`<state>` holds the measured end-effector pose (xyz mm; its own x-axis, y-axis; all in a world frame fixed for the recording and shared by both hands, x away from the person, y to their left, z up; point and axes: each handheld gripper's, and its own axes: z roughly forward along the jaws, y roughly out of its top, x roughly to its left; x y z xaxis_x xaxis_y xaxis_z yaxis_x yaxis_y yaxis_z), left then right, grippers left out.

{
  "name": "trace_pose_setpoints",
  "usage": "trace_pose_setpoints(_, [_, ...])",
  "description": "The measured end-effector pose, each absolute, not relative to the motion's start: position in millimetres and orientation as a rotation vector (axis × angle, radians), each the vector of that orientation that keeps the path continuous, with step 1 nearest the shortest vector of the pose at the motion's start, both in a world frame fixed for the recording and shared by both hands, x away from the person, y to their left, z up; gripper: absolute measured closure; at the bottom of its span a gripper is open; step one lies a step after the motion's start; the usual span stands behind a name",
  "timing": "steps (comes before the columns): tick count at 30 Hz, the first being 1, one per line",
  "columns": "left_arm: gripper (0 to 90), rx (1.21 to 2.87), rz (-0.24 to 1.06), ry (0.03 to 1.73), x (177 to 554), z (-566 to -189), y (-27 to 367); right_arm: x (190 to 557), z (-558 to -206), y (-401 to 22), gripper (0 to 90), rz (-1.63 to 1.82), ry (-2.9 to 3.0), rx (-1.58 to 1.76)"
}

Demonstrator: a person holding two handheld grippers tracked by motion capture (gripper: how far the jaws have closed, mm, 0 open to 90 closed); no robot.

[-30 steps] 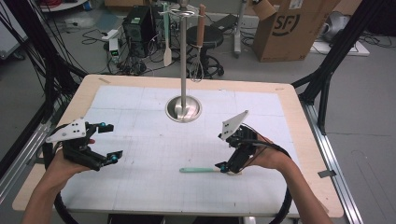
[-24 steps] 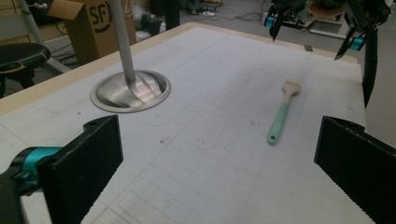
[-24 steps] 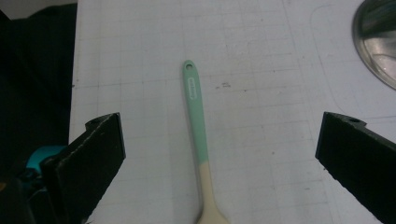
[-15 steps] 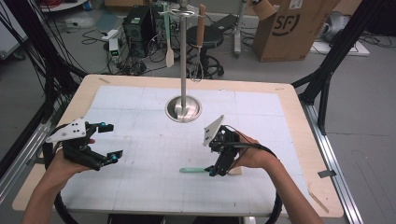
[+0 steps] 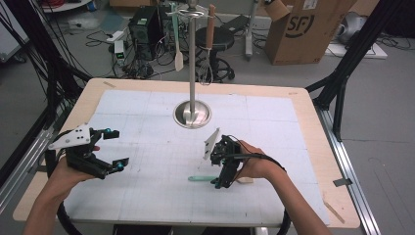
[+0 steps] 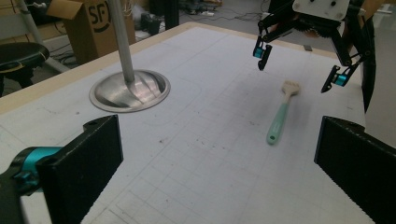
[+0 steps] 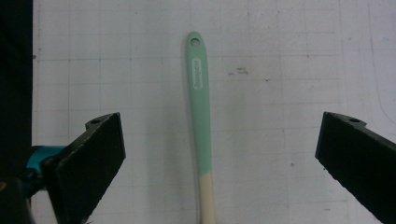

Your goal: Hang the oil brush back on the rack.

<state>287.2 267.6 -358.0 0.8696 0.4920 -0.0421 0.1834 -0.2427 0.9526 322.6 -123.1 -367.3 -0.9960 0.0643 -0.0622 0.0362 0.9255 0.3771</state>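
Note:
A utensil [image 5: 200, 178] with a mint-green handle and a pale wooden end lies flat on the white mat, near the front middle. My right gripper [image 5: 221, 176] points down over it, open. In the right gripper view the utensil's handle [image 7: 200, 107] runs up between the two spread jaws of that gripper [image 7: 219, 158], untouched. My left gripper [image 5: 117, 149] is held open at the left of the table with nothing in it. The left gripper view looks across the mat at the utensil [image 6: 279, 116], with the right gripper [image 6: 299, 67] hovering just above its wooden end.
A metal stand with a round base [image 5: 192, 113] and a tall pole rises at the back middle of the mat; a spatula [image 5: 178, 54] and a whisk [image 5: 209, 44] hang from its top. The white mat [image 5: 147, 112] covers most of the wooden table.
The right gripper has moved left and tipped downward, so it now stands over the green utensil. The left gripper has stayed in place.

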Motion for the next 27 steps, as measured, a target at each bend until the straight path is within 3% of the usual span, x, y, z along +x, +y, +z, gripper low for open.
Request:
trace_pose_setpoints(16, [1.7, 1.821, 0.314, 0.509, 287, -359, 268, 325, -379, -110, 0.1, 0.534, 3.039, 0.081])
trace_pose_setpoints(19, [1.7, 1.814, 0.313, 0.513, 287, -358, 269, 325, -382, -109, 5.6, 0.501, 3.045, 0.083])
trace_pose_setpoints(27, [1.6, 1.815, 0.313, 0.513, 287, -358, 269, 324, -386, -107, 8.4, 0.447, 3.066, 0.079])
